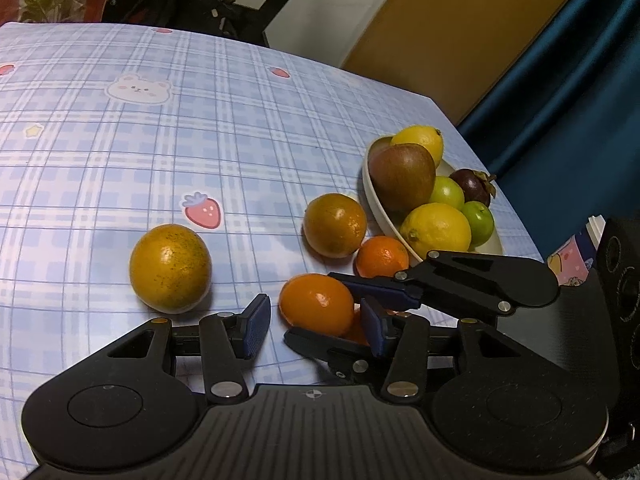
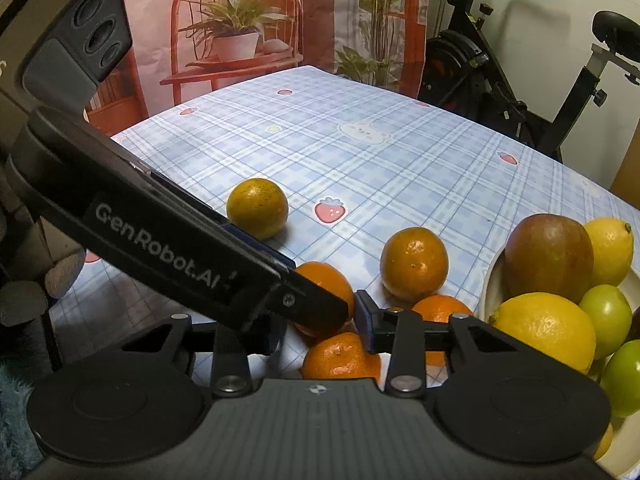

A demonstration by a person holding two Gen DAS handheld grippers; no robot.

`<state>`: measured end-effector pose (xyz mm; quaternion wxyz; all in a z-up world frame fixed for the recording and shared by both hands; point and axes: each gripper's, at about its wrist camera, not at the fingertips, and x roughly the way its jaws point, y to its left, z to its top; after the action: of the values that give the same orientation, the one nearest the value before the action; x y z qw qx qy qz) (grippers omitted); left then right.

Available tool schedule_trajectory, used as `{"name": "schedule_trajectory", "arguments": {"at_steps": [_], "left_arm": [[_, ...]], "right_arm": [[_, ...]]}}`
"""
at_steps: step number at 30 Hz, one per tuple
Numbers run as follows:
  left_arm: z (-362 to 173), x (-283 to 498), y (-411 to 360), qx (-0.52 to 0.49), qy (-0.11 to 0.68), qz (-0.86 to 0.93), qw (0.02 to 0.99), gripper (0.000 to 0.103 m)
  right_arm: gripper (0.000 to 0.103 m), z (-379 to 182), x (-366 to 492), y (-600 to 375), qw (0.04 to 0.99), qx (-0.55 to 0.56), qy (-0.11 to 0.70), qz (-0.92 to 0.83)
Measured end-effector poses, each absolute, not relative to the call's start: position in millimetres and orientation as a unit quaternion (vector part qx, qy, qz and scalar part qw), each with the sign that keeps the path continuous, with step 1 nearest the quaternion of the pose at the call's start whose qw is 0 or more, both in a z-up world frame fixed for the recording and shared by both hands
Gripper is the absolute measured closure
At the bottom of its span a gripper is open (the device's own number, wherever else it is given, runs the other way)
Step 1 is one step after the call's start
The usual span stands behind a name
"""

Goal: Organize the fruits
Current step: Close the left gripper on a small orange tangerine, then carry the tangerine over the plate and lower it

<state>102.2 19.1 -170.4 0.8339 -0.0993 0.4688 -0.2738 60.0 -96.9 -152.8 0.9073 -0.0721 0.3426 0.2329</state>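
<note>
Helper: Mandarins first? Where are your tools?

Me: Both are down in the cluster nearest me. My left gripper (image 1: 314,320) stands released, its pads either side of one mandarin (image 1: 316,304) on the tablecloth (image 1: 120,160), with a gap showing at the left pad. My right gripper (image 2: 320,328) crosses in around a second mandarin (image 2: 340,358). Its left pad is hidden behind my other tool, so I cannot tell whether it is clenched on the fruit.

Helper: Which step is this?

Me: The pick, I judge: nothing is lifted. Beyond lie a third mandarin (image 1: 382,256), a greenish orange (image 1: 334,224) and, well apart to the left, a speckled orange (image 1: 170,268).

Helper: And then?

Me: The bowl (image 1: 491,245) sits further right, holding a lemon (image 1: 436,228), an apple (image 1: 402,176), green fruits (image 1: 478,222) and a mangosteen (image 1: 472,186). My tools' fingers overlap, so one should lift clear first, carry over the rim and set down gently. Round fruit could roll off that heap.
</note>
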Motion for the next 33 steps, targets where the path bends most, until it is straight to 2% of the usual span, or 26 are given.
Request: {"name": "schedule_trajectory", "arguments": {"at_steps": [13,24,33], "left_arm": [[-137,104,-3,-0.069,0.409,-0.314,0.854,0.055],[-109,129,-80,-0.014,0.382,-0.370,0.847,0.055],[-113,157,-144,0.011,0.383,-0.398,0.833,0.055]], "right_arm": [[0.064,-130,46,-113,0.930,-0.057,0.294,0.211],[0.064,-107,42,-164,0.957,-0.019,0.258,0.128],[0.064,-104,53,-223,0.966,-0.004,0.251,0.056]]}}
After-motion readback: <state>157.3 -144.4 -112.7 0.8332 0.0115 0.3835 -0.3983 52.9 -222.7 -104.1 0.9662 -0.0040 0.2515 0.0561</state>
